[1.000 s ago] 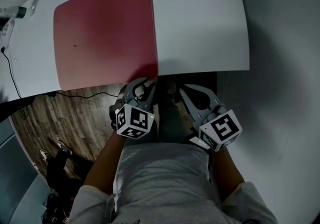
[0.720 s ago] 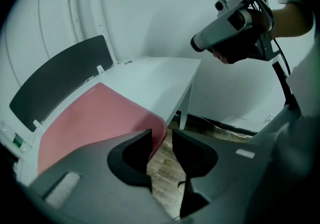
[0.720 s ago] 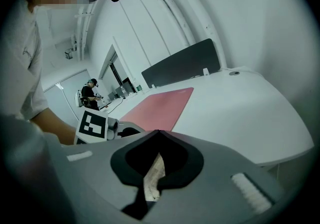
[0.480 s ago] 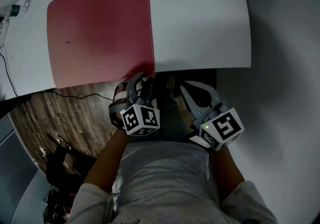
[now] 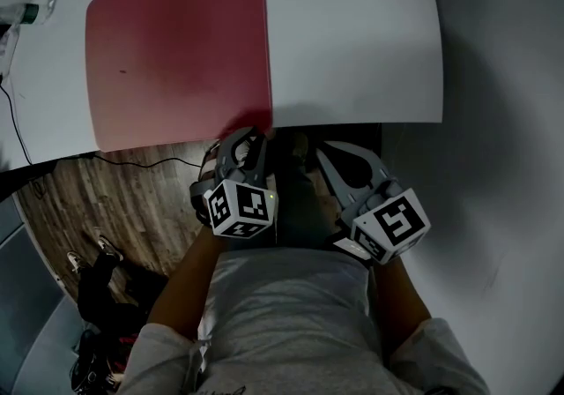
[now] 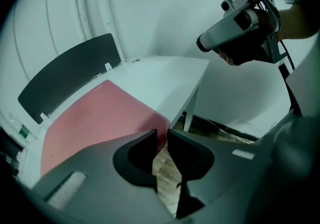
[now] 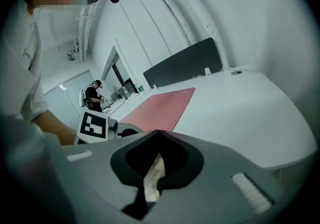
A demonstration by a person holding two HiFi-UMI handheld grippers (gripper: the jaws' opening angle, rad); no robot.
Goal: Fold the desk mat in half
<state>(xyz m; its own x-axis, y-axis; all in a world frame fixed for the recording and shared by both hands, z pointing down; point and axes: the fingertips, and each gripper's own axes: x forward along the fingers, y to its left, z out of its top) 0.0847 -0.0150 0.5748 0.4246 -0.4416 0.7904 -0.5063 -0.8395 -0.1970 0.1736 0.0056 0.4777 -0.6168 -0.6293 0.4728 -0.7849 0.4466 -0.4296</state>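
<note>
The red desk mat (image 5: 176,49) lies flat on the white table (image 5: 352,32). My left gripper (image 5: 253,133) is at the mat's near right corner, at the table's front edge. In the left gripper view its jaws (image 6: 163,135) have just been closing. A narrow gap remains, with the mat's corner (image 6: 100,113) showing in it, and I see no pad pressing on the mat. My right gripper (image 5: 328,153) hangs below the table's edge to the right. Its tips (image 7: 157,132) meet with nothing between them. The mat (image 7: 160,105) shows beyond them.
A dark divider panel (image 6: 65,75) stands along the table's far edge. A bottle (image 5: 22,12) and a black cable (image 5: 18,120) are at the table's left end. Wood floor (image 5: 115,199) lies below, and a table leg (image 6: 192,113) is near. Another person (image 7: 94,97) stands far off.
At the mat's corner the left gripper's jaws spread wider, then narrowed again, and the gripper tilted slightly. The right gripper has stayed in place.
</note>
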